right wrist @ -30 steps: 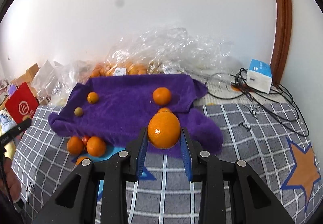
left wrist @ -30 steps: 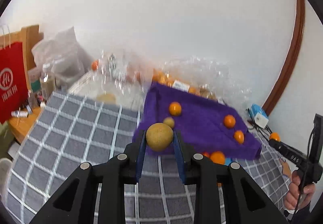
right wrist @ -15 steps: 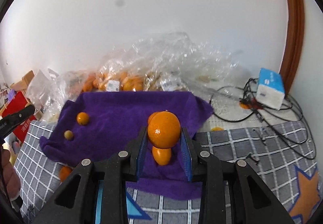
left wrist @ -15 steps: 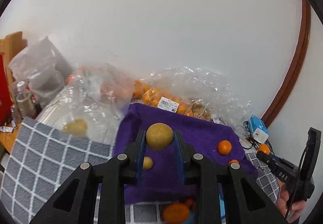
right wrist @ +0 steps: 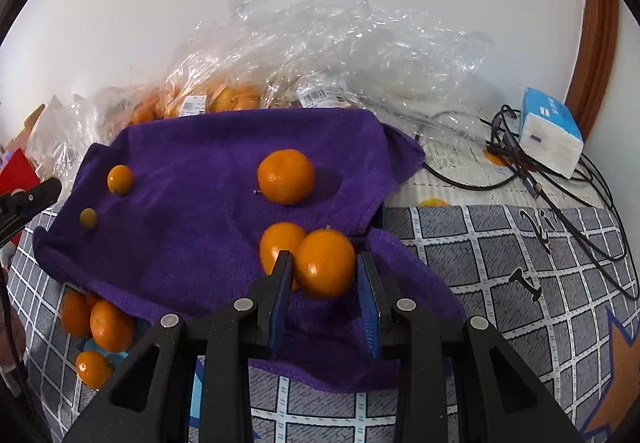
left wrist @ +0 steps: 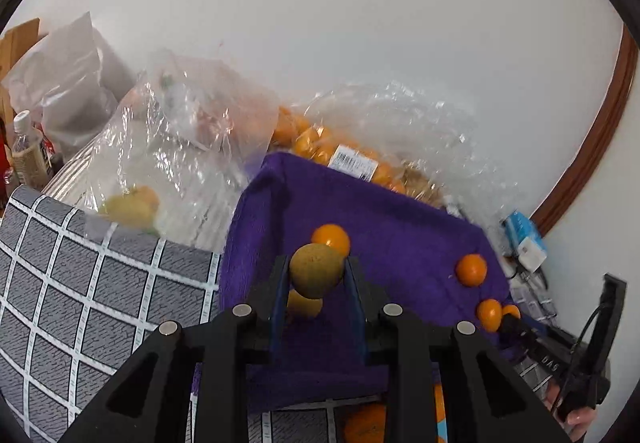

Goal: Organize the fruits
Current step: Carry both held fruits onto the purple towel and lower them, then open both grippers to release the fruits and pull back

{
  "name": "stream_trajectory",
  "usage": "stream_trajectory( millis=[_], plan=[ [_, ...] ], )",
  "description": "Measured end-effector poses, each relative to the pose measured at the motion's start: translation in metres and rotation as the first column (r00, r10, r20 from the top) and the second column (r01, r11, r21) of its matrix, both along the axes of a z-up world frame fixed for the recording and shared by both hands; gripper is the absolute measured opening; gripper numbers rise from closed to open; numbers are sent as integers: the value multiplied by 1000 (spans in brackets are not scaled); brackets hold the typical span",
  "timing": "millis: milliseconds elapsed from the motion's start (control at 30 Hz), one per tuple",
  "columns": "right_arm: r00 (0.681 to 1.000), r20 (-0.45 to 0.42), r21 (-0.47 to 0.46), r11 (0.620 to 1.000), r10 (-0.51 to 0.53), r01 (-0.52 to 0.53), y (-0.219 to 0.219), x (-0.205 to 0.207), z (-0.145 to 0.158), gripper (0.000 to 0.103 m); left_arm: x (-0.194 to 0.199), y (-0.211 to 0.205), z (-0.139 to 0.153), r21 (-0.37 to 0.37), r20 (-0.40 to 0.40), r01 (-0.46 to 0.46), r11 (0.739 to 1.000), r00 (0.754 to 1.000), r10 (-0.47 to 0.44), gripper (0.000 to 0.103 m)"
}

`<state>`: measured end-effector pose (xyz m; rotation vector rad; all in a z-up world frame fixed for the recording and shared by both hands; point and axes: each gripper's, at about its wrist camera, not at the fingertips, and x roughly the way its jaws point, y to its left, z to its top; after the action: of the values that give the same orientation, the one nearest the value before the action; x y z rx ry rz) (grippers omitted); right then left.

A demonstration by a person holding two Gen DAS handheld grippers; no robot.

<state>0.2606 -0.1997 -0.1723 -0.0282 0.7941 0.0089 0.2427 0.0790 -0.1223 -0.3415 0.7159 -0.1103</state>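
Two fruits are in hand: the left gripper [left wrist: 316,271] is clamped on a brown fruit [left wrist: 317,270], and the right gripper [right wrist: 325,269] has its jaws around an orange [right wrist: 325,263], the right pad seemingly just clear of it. Both hang just over the purple towel [right wrist: 192,243]. To place well, I would lower each beside its own kind, then part the jaws slowly so nothing rolls off the cloth. The brown fruit looks dull and speckled; the orange is glossy and smooth.
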Motion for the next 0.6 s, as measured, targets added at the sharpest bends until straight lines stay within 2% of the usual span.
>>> stream_trajectory(
  millis=[200,367,467,600],
  plan=[
    [1000,3,-2,1000,13,-13,1,-1,0,32,5,-20,-11,58,-66,59,997,996,-55,26],
    [1000,15,2,1000,10,-10,2,-4,2,40,10,-30,-24,101,-138,82,992,988,-68,26],
    [1000,27,2,1000,1,-1,2,-6,2,41,11,-37,-25,157,-138,79,985,989,-57,26],
    [998,57,-7,1000,-3,4,5,-10,6,41,10,-41,-26,190,-129,75,979,990,-51,26]
  ],
)
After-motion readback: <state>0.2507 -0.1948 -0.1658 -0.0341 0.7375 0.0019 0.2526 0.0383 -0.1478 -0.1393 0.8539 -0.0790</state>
